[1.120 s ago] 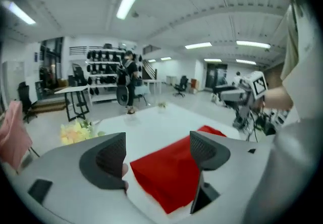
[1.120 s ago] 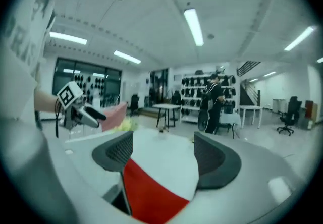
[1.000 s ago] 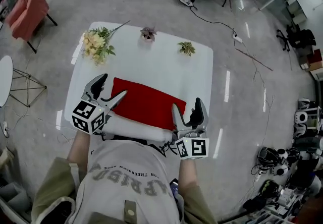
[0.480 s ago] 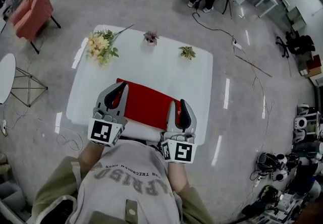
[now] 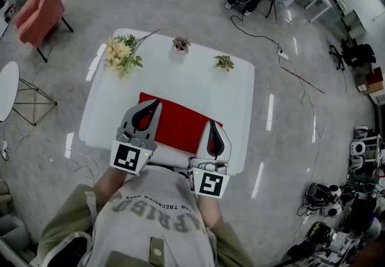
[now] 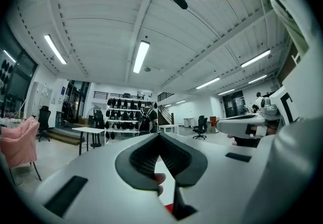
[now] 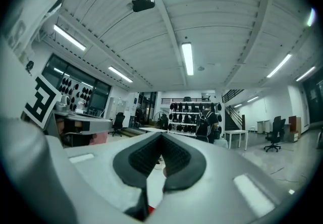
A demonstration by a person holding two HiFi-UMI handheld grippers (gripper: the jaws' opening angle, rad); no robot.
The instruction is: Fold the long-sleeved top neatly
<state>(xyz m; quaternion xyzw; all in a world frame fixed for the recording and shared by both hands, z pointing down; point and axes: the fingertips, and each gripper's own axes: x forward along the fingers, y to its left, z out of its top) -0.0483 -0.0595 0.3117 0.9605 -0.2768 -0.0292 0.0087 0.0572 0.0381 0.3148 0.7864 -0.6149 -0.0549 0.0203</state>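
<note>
The left gripper (image 5: 151, 105) and right gripper (image 5: 215, 127), fingers wide a second ago, now pinch shut the 7 and 5 o'clock corners of the red long-sleeved fabric top (image 5: 177, 120) lying at 6 o'clock on the white table (image 5: 198, 79), apparently starting the next fold.

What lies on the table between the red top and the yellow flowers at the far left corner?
Nothing. The head view shows only bare white table between the red top and the yellow flowers.
</note>
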